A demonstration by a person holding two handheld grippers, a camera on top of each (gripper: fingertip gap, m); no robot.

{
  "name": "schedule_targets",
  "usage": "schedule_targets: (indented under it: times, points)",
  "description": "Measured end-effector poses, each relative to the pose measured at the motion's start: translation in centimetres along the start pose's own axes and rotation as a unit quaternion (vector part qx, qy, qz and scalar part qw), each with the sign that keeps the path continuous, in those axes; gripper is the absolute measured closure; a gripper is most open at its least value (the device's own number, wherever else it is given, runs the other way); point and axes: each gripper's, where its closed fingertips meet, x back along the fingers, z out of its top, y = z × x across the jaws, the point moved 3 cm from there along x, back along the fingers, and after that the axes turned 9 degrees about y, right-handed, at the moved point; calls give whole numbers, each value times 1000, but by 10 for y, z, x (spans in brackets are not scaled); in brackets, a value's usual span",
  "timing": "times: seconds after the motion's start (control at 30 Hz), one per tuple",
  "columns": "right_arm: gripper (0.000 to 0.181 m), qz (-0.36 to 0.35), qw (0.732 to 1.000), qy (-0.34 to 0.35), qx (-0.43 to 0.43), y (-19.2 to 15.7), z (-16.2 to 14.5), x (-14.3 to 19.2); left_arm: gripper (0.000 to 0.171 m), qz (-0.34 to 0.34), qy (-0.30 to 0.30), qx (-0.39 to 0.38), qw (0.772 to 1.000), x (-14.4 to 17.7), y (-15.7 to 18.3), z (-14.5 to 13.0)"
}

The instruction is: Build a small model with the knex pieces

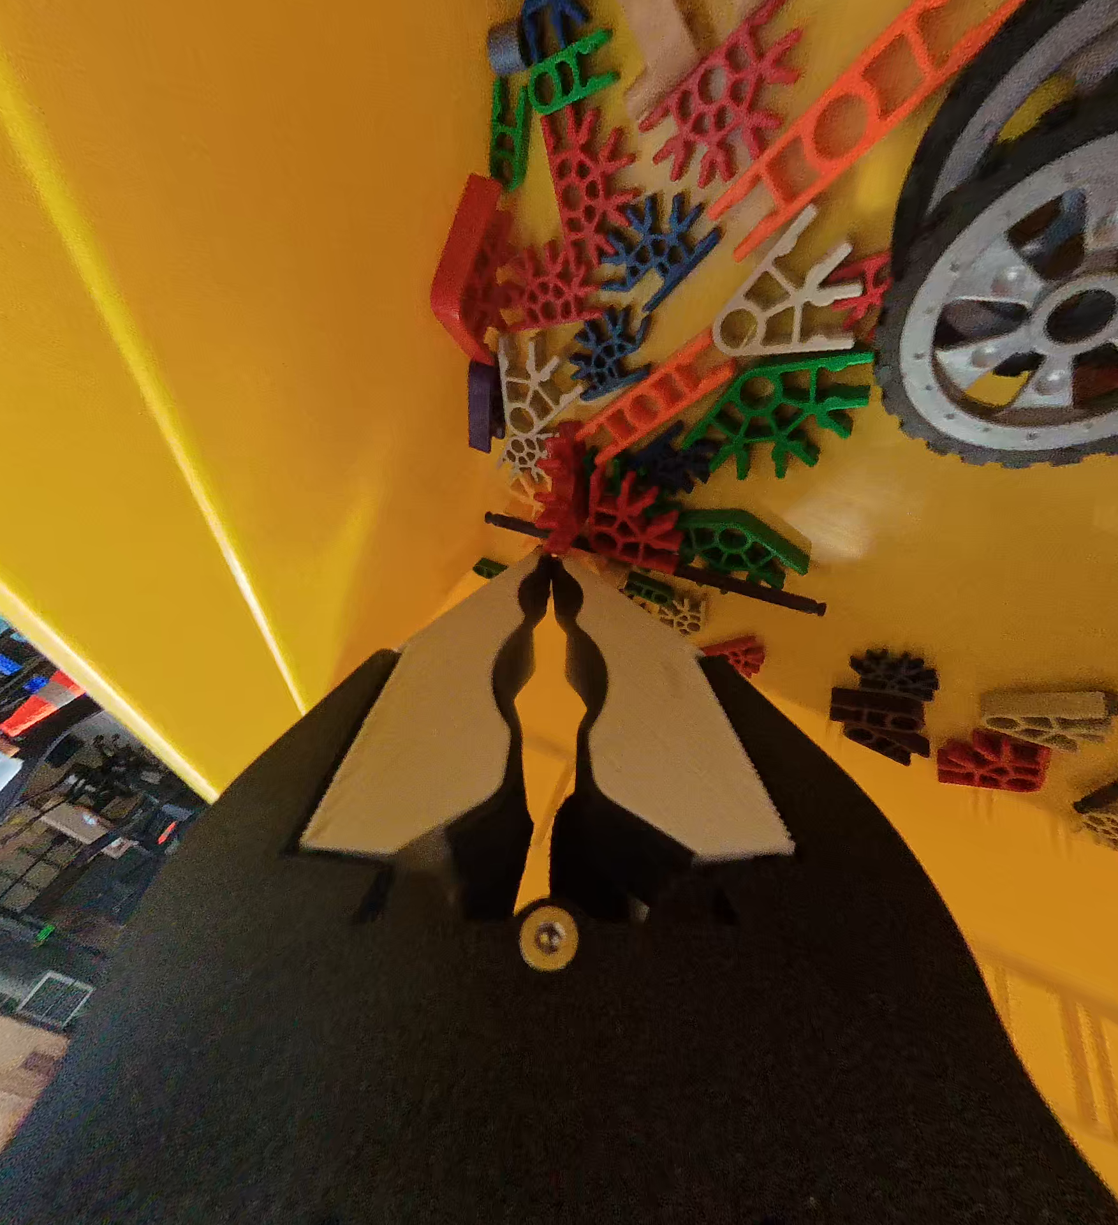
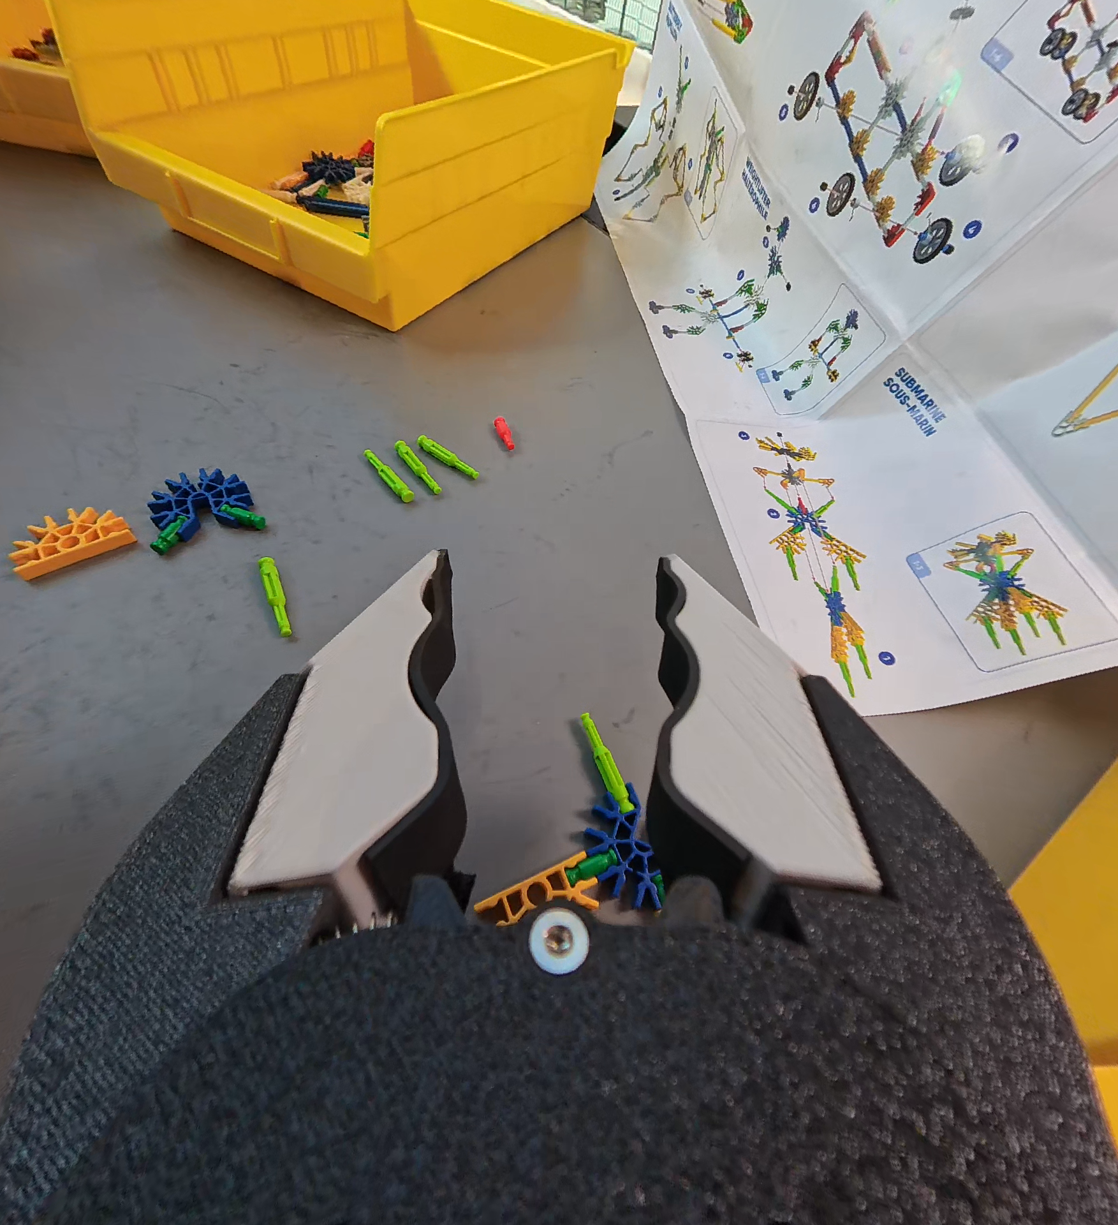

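A grey table [image 2: 145, 345] carries a yellow bin [image 2: 476, 219], a folded instruction sheet [image 2: 940, 411] and perhaps six green rods [image 2: 276, 596].

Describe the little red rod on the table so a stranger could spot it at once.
Start at the big yellow bin at the back of the grey table, then come forward to the row of three light green rods lying side by side. Just right of them, toward the folded instruction sheet, lies the red rod: the only red piece out on the table, and the shortest.
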Motion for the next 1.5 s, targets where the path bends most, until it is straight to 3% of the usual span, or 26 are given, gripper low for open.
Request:
schedule_targets:
  times: [0.13,0.4,0.57,0.73,0.9,1.0,1.1,1.23,1.33,1.4,1.5]
  points:
    - [122,2,1000,0,0,0,0,0,171,-119,90,13,989,22,33,16]
    - [122,8,1000,-3,4,-3,-1,-1,139,-122,97,32,987,26,36,7]
    - [122,7,1000,-3,3,-2,-1,-2,139,-142,129,50,980,24,42,20]
    - [123,7,1000,-4,4,-2,-1,-2,135,-146,117,52,981,22,43,23]
    - [123,9,1000,-6,4,-3,-2,-3,135,-152,118,80,978,21,40,24]
    - [123,10,1000,-8,6,-3,-2,-3,166,-194,119,95,969,23,49,25]
    - [124,9,1000,-9,8,-4,-3,-2,166,-143,115,75,980,29,42,20]
    - [124,10,1000,-9,14,-4,-3,1,166,-102,186,66,975,76,40,26]
    - [125,9,1000,-3,20,-5,1,3,166,-75,285,43,955,142,61,43]
    - [125,12,1000,4,21,-6,5,5,166,-93,368,-1,925,196,104,62]
    - [125,21,999,11,29,-10,10,8,166,-214,467,-75,855,260,209,88]
